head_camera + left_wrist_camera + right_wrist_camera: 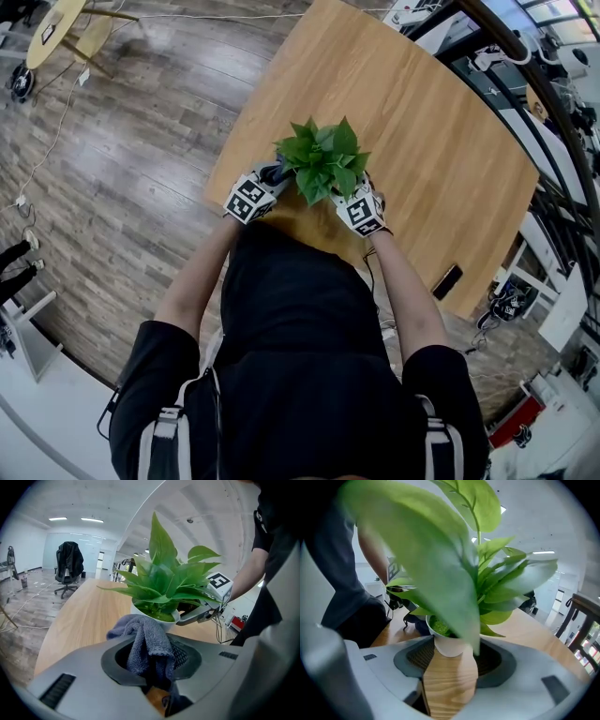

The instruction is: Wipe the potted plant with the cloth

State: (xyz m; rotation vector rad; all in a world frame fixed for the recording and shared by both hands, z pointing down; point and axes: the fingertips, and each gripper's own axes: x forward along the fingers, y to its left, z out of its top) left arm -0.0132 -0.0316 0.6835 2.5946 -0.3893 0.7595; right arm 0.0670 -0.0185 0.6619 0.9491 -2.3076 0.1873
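Two grippers flank the potted plant (323, 159) near the surface's (422, 141) six o'clock edge: the left gripper (152, 656) has its fingers pinched on the soft cloth (143, 634), the right gripper (451, 652) its fingers closed on the light, tippy pot (449, 644), likely the firmest, safest hold.
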